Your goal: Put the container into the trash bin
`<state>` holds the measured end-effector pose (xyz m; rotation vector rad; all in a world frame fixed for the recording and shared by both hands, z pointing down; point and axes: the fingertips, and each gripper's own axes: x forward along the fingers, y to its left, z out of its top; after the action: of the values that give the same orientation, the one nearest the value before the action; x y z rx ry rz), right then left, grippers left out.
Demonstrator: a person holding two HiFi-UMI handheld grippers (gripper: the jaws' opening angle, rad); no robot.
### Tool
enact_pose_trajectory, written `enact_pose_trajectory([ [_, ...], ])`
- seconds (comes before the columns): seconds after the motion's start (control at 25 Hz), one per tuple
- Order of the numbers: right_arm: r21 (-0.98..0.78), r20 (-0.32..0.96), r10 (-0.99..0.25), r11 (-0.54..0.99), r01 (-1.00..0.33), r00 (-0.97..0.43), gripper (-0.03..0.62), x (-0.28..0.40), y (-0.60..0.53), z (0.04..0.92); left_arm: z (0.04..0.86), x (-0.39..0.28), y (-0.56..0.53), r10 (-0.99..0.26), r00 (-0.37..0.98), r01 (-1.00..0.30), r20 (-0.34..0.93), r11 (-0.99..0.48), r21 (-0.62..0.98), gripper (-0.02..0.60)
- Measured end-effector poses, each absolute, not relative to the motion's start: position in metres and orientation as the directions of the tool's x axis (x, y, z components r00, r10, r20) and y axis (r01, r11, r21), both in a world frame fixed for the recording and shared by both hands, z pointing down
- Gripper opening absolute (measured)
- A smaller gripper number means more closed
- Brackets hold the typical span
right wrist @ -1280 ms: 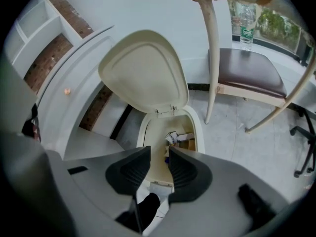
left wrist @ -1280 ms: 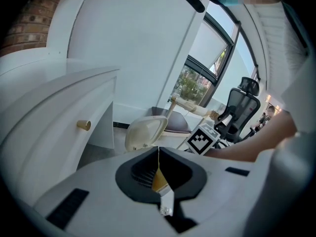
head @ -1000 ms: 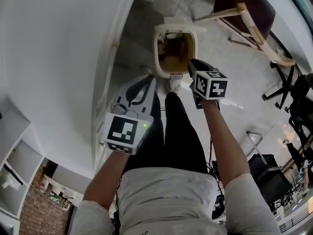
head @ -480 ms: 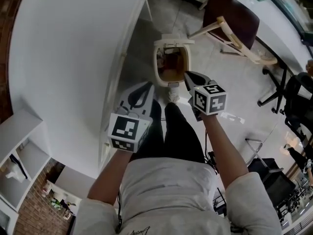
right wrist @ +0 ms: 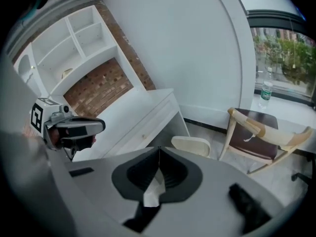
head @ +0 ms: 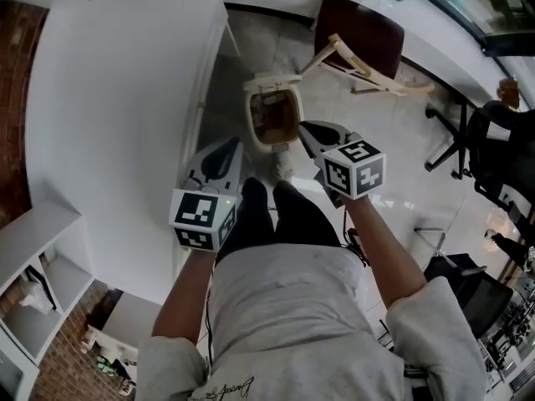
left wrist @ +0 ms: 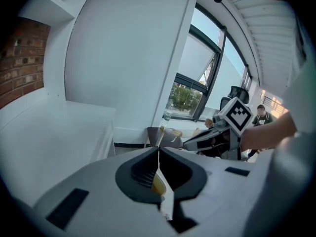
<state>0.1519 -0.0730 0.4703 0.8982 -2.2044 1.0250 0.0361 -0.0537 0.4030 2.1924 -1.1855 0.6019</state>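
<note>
Cream plastic forms the one trash bin (head: 251,115), which stands on the pale tiled floor ahead of and below both of your claws, with its mouth open.

**Writing.** No brand can be read. Each claw carries one cube of black-and-white square markers, two in all: the left cube (head: 203,218) and the right cube (head: 354,168). A line of script on the hem of your shirt (head: 284,307) is too small to read. The single bottle (right wrist: 265,90) has a green label whose print is also illegible.

**Task's thing and claws.** The bin's mouth lies just past the tips of your right claw (right wrist: 159,149) and further from the tips of your left claw (left wrist: 158,149). It touches neither. The inside of the bin shows a brown mass, and the container cannot be picked out from it. The left claw's jaws are pressed together at the tips. The right claw's jaws are pressed together in the same way, and the right gripper view shows the bin's cream lid just beyond them.

**Counts and surroundings.**
- One white bench (head: 117,98) runs along the outer side of your left claw.
- One wooden chair (head: 359,23) with a dark seat stands beyond the right claw, past the bin.
- The bottle stands on a ledge by the window, beyond that chair.
- White shelves (head: 33,266) sit behind the left claw, against a brick wall.
</note>
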Motion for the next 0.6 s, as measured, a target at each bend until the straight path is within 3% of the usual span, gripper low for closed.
enact_pose_trajectory([
  [0.6, -0.413, 0.590, -0.397, 0.600, -0.686, -0.703, 0.029, 0.141, -0.073, 0.357, 0.319, 0.039, -0.052, -0.665, 0.525, -0.843, 0.532, -0.494, 0.214, 0.018],
])
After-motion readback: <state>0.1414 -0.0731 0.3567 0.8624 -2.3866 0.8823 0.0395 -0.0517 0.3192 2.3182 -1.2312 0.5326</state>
